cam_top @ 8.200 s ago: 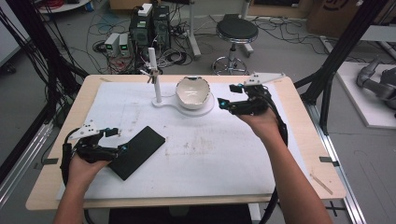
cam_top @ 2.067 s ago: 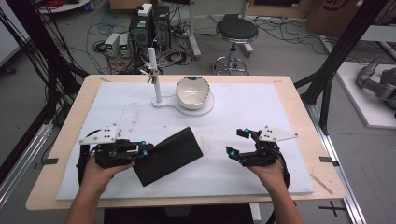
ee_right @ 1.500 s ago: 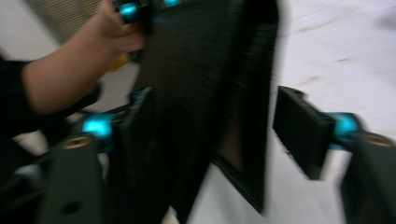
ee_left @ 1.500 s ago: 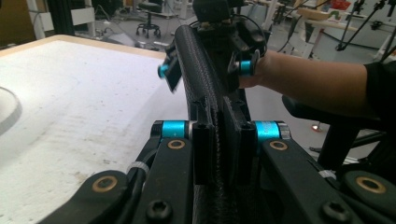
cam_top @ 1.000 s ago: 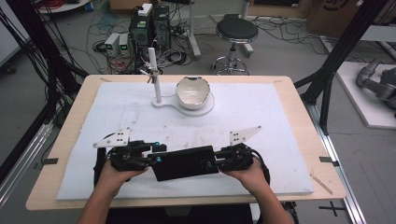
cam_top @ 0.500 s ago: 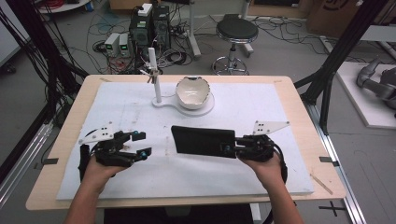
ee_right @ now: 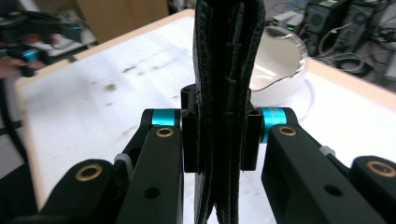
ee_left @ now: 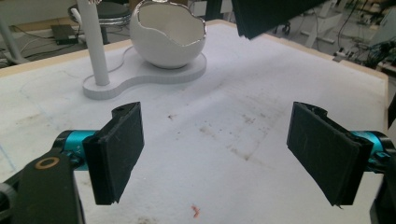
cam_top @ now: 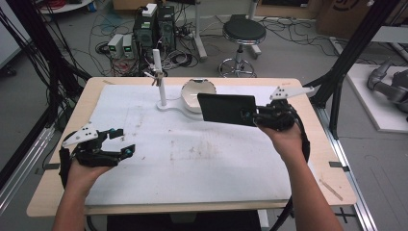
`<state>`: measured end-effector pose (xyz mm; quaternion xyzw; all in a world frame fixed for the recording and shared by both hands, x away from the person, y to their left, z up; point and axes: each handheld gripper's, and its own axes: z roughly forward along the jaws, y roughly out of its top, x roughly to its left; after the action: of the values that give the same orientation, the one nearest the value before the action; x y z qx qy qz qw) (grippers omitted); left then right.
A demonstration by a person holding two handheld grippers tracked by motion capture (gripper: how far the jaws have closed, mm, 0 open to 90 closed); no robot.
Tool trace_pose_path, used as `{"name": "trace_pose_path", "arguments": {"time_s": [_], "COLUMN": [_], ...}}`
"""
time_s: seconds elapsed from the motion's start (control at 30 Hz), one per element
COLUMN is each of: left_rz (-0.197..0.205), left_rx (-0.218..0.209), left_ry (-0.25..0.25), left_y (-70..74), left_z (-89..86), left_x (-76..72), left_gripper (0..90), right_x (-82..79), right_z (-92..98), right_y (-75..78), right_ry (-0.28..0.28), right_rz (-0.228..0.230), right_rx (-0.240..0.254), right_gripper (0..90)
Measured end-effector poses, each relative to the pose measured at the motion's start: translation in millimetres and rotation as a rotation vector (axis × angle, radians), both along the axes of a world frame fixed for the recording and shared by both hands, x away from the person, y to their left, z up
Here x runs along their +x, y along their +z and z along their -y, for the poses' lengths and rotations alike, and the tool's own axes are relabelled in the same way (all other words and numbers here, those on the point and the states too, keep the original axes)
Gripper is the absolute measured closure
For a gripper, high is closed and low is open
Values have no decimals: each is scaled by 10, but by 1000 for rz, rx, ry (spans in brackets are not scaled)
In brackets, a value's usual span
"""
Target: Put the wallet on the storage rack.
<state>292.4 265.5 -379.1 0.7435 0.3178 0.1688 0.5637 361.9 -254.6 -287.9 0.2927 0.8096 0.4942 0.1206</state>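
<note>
One black wallet (cam_top: 226, 109) hangs above the table (cam_top: 192, 159), pinched edge-on by the right gripper (cam_top: 255, 117) beside the egg-shaped bowl (cam_top: 196, 92). Left gripper (cam_top: 122, 143) fingers spread, empty. Judged: grip firmly, lower level.

Desk (cam_top: 202, 163) centre and near half open, free passage. Far side blocked: white post (cam_top: 159, 82) and egg-shaped bowl (cam_top: 195, 94) on 1 shared base; black wallet (cam_top: 226, 109) held above bowl.
</note>
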Motion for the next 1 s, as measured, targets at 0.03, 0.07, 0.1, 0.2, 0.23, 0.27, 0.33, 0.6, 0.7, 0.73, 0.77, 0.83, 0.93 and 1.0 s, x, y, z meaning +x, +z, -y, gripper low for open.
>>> {"name": "trace_pose_path", "arguments": {"time_s": [0.03, 0.07, 0.1, 0.2, 0.23, 0.27, 0.33, 0.6, 0.7, 0.73, 0.77, 0.83, 0.93, 1.0], "left_rz": [5, 5, 6, 6, 7, 7, 10, 20, 13, 15, 20, 23, 24, 23], "left_rx": [5, 5, 5, 12, 17, 17, 11, 11, 10, 8, 7, 3, -1, 1], "left_ry": [12, 12, 17, 18, 16, 16, 8, -19, -18, -22, -28, -36, -42, -43], "left_y": [7, 7, 13, 10, 5, 5, -1, 7, -13, -15, -16, -15, -12, -18], "left_z": [-7, -7, -8, 4, 20, 20, 43, 107, 123, 125, 126, 131, 141, 145], "left_x": [-4, -4, -6, -2, 3, 3, 6, 3, 13, 15, 14, 13, 11, 17], "left_gripper": [183, 182, 182, 182, 182, 182, 182, 182, 182, 182, 182, 182, 182, 182], "right_x": [64, 64, 156, 248, 345, 345, 488, 839, 933, 957, 973, 1000, 1084, 1125], "right_z": [-22, -22, -67, -115, -168, -168, -261, -575, -688, -723, -746, -772, -862, -900], "right_y": [54, 54, 139, 219, 294, 294, 382, 449, 399, 377, 360, 334, 237, 187], "right_ry": [-11, -11, -25, -38, -48, -48, -55, -42, -49, -50, -50, -48, -55, -62], "right_rz": [2, 2, 14, 14, -5, -5, -15, -58, -77, -79, -83, -82, -107, -118], "right_rx": [-16, -16, -38, -55, -70, -70, -93, -200, -232, -241, -247, -255, -295, -319], "right_gripper": [768, 768, 769, 768, 768, 768, 769, 768, 768, 768, 768, 768, 768, 768]}}
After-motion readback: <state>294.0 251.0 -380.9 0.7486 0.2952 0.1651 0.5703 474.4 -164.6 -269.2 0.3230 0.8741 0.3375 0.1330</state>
